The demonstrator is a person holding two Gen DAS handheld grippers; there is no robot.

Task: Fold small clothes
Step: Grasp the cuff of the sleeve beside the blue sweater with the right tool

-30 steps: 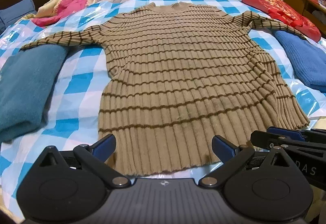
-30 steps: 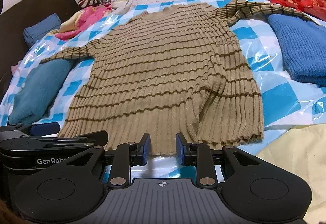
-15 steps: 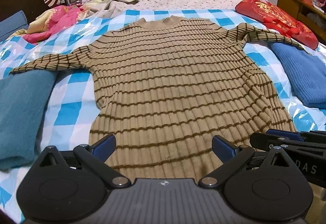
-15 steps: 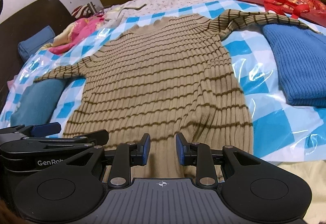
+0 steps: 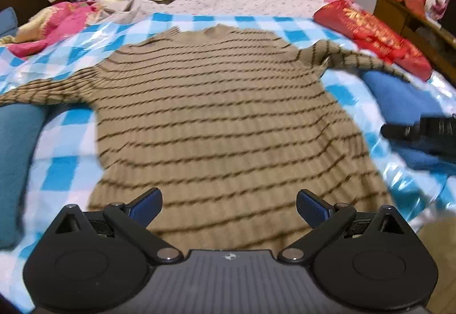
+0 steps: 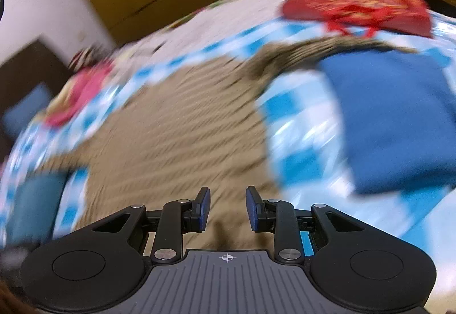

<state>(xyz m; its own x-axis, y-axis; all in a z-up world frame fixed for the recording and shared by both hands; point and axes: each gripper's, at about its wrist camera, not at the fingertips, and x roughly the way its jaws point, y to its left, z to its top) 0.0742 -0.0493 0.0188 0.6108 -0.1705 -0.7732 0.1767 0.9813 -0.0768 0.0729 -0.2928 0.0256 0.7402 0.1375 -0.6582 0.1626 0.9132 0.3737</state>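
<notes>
A tan ribbed sweater with dark stripes (image 5: 222, 120) lies flat on the blue-and-white checked bed cover, sleeves spread to both sides. My left gripper (image 5: 229, 207) is wide open and empty above the sweater's lower hem. My right gripper (image 6: 228, 207) is partly open and empty, over the sweater's (image 6: 182, 137) lower right part; that view is motion blurred. The right gripper also shows in the left wrist view (image 5: 421, 133) at the right edge, over the blue garment.
A folded teal garment (image 5: 14, 160) lies left of the sweater. A folded blue garment (image 6: 399, 120) lies to the right. A red bag (image 5: 373, 34) sits at the far right, pink bedding (image 5: 51, 26) at the far left. A wooden cabinet stands beyond the bed.
Both grippers have moved forward over the sweater. The right gripper has swung up and to the right, toward the blue garment, and its view is now blurred. Its jaws stand slightly wider.
</notes>
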